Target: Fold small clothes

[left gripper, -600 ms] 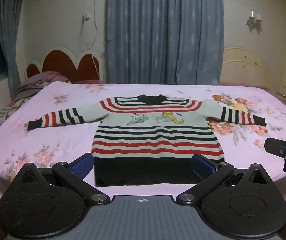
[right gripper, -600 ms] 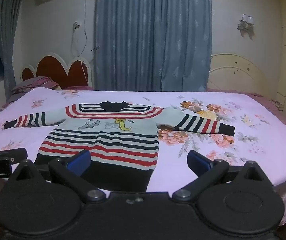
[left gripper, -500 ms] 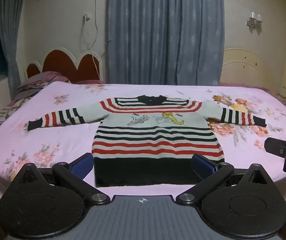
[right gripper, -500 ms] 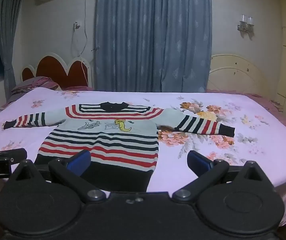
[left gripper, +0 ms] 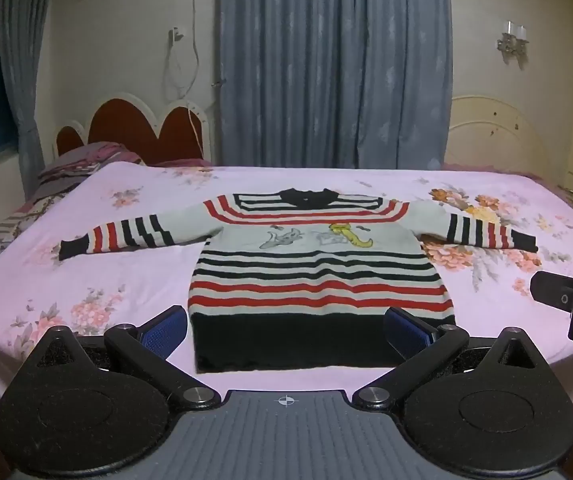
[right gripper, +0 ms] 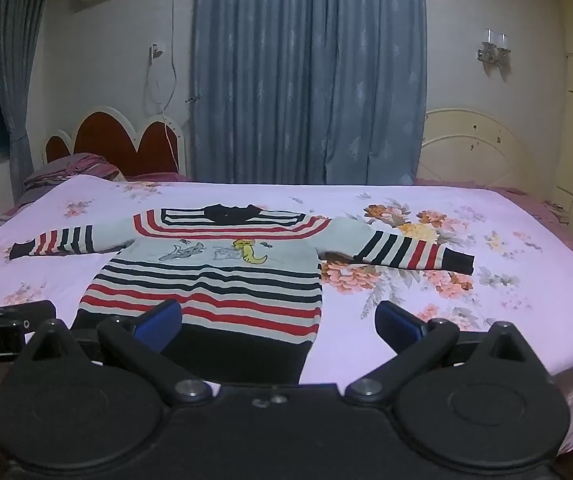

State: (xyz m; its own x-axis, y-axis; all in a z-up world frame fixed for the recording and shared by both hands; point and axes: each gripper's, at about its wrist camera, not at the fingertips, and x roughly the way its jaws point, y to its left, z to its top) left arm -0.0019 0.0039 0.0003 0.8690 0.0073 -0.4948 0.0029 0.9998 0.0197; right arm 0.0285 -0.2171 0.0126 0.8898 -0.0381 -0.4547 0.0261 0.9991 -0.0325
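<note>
A small striped sweater [left gripper: 314, 276] in red, black and pale grey lies flat on the bed, front up, both sleeves spread sideways, its black hem nearest me. The sweater [right gripper: 214, 280] sits left of centre in the right wrist view. My left gripper [left gripper: 286, 330] hovers open just short of the hem, blue pads wide apart, nothing between them. My right gripper [right gripper: 278, 322] is open too, over the hem's right corner, empty. Each gripper shows at the edge of the other's view.
The bed [left gripper: 106, 280] has a pink floral sheet; its near edge runs right under the grippers. A red scalloped headboard [left gripper: 138, 132] and pillows stand at the left, blue curtains [left gripper: 334, 64] behind, a cream footboard [left gripper: 494, 136] at the right.
</note>
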